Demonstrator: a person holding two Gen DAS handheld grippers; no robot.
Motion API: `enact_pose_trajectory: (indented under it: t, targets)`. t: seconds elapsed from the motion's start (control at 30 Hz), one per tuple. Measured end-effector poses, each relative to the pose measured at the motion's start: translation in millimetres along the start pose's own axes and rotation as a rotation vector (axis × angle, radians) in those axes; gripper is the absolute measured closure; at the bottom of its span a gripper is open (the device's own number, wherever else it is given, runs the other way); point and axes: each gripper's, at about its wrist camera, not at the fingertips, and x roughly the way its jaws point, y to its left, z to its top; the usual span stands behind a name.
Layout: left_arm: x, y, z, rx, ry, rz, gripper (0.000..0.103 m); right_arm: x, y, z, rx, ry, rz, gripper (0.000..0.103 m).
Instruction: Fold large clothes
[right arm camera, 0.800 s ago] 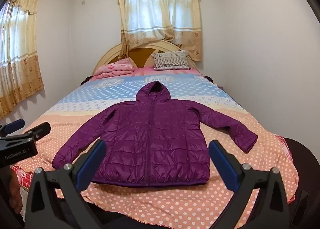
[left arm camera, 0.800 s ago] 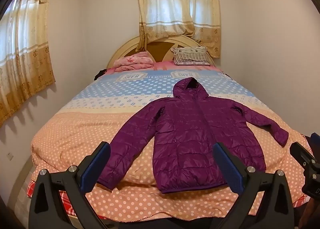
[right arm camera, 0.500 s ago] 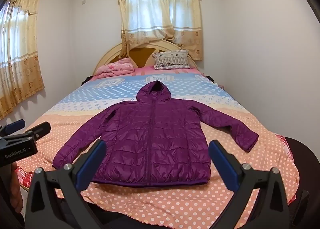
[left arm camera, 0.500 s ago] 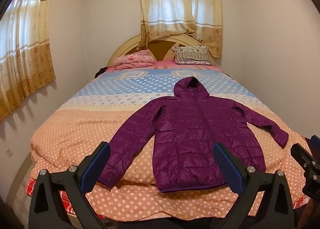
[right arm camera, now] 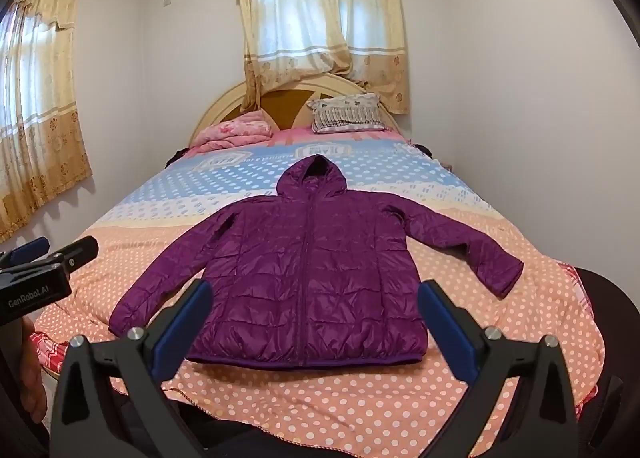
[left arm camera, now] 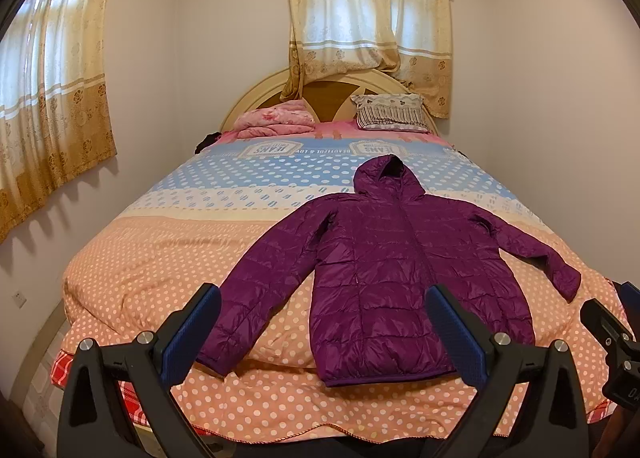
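The bed carried the purple hooded puffer jacket spread flat near its foot, sleeves out. Both tools, left tool and right tool, hovered short of the jacket, jaws wide and empty. Folding seemed unstarted; next likely called for gripping a sleeve.

Both the left gripper and the right gripper tilt downward, jaws spread wide, nothing between them.

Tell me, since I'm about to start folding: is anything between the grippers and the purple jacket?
Nothing visible. The purple jacket lies flat on the bedspread, with both the left gripper and right gripper open before it.
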Motion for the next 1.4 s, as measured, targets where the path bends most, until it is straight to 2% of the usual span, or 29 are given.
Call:
enact_pose_trajectory:
  t: [1.4]
  targets:
    - [5,8,1,-0.021,-0.007,0.013,0.001,5,2,-10,0.006,0.014,0.005,0.0]
